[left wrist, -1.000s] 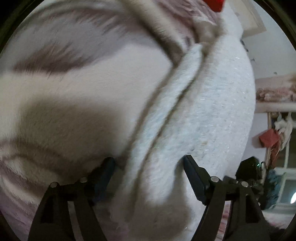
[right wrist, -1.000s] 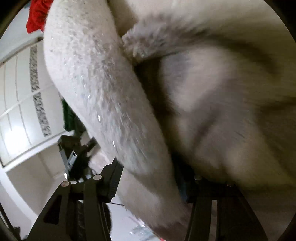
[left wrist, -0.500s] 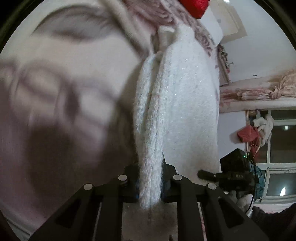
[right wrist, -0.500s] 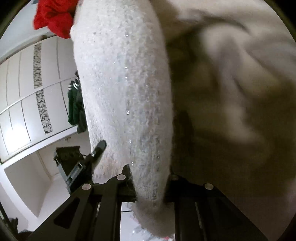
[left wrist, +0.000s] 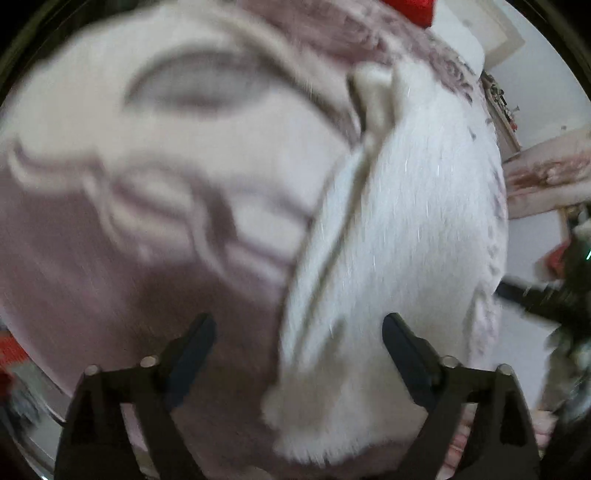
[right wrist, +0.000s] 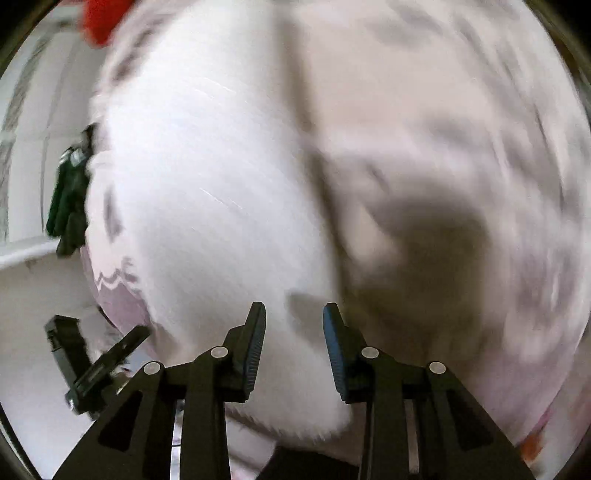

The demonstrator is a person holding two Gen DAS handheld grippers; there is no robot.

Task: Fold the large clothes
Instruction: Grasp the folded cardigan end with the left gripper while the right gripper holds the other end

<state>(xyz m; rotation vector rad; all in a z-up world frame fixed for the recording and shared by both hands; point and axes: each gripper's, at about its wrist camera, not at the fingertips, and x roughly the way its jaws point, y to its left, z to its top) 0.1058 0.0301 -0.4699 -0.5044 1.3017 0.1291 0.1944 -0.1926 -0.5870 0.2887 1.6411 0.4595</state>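
A fluffy white sweater (left wrist: 399, 236) lies on a pale pink patterned bedspread (left wrist: 155, 177), its folded edge running between the spread fingers of the left gripper (left wrist: 299, 343), jaws wide and holding nothing; both views are motion-blurred. The right gripper (right wrist: 294, 328) hovers over the same sweater (right wrist: 207, 184), jaws narrowly parted, gripping nothing; a red garment (right wrist: 105, 16) sits at the far edge.

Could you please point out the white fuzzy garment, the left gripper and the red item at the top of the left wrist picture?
white fuzzy garment (left wrist: 406, 229): left wrist view, middle of its face.
left gripper (left wrist: 299, 332): left wrist view, midway between its open fingertips.
red item (left wrist: 413, 9): left wrist view, its lower part.
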